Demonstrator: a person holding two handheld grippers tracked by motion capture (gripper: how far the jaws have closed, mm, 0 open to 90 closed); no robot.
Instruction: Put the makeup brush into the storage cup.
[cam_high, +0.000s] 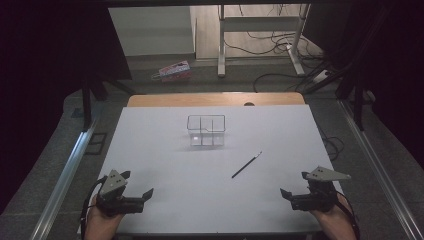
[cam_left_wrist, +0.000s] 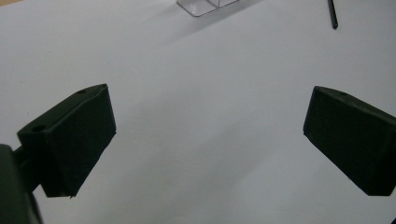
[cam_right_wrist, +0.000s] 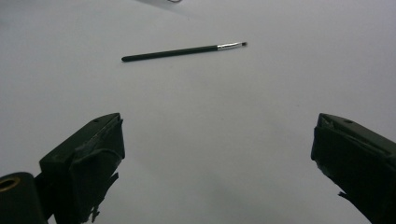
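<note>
A thin black brush (cam_high: 246, 165) with a silver ferrule is seen lying flat on the white table (cam_high: 165, 165), right of the centre of the high view, slanted from lower left to upper right. It is touched by nothing. The right gripper (cam_high: 295, 185) is held at the lower right of that view, well apart from the brush, which lies up and to the left of it; its jaws are spread wide and nothing is held between them. In the right gripper view the brush (cam_right_wrist: 183, 51) is found near the top of the frame, left of centre, well beyond the jaws. The left gripper (cam_high: 136, 184) is held at the lower left of the high view, its jaws likewise spread wide and empty. A clear divided box (cam_high: 206, 131) stands above the centre of that view, apart from the brush.
</note>
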